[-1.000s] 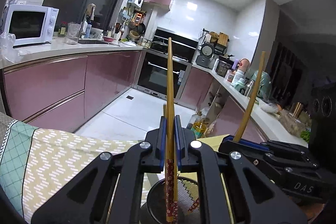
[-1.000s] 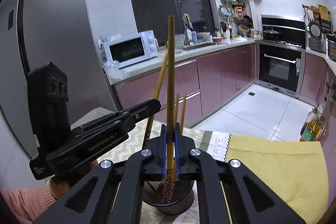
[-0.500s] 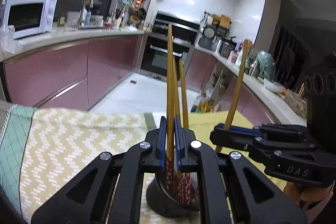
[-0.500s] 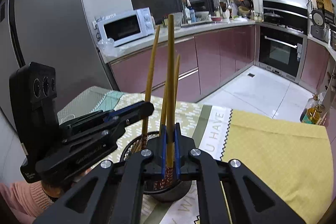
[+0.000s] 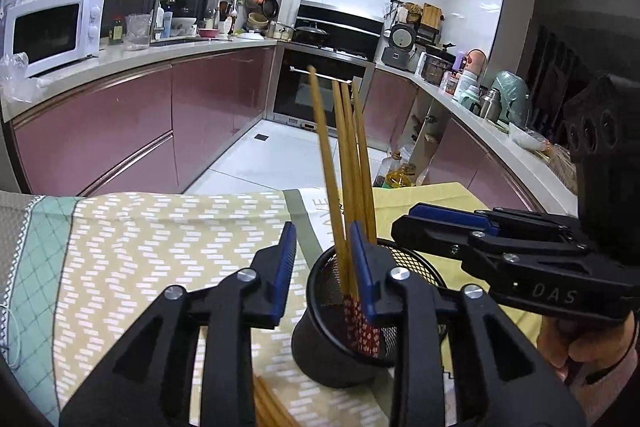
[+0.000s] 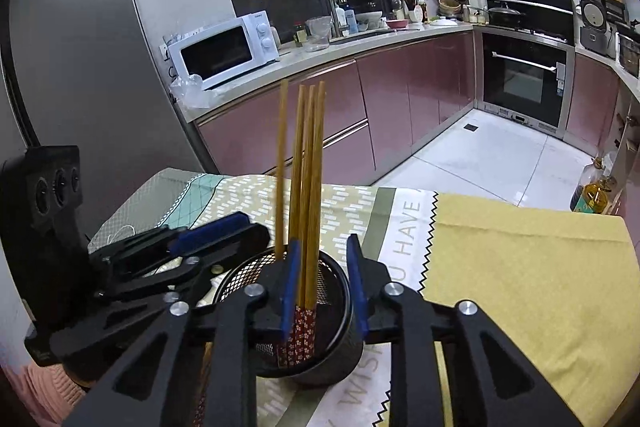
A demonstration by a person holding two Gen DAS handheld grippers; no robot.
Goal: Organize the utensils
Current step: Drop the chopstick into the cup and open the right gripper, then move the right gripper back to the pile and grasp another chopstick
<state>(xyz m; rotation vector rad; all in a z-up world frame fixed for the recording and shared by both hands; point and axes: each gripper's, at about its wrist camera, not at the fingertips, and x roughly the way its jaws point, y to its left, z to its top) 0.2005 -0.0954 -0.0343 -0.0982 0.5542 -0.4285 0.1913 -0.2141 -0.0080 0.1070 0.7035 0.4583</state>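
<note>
Left wrist view shows my left gripper over the black mesh holder, its jaws opening, with bamboo chopsticks standing between the blue pads but no longer pinched. I count 4 sticks leaning in the cup, their red patterned ends down at the bottom. From the right wrist view my right gripper is doing the same: jaws opening, chopsticks upright in the gap, not clamped. The holder sits on the patterned tablecloth, just beside the yellow cloth.

I judge this to be the release step: both sticks I carried are now dropped into the cup. Next I should lift both tools straight up and back, keeping the pads clear of the stick tops so I don't tip the cup or drag a stick out. More chopsticks lie on the table at the lower edge of the left view, likely my next pick.

Readable writing: "DAS" on the right tool's body in the left view; "HAVE" and part of "WIS" printed on the cloth's white strip. The microwave carries a small brand mark I can't read.
</note>
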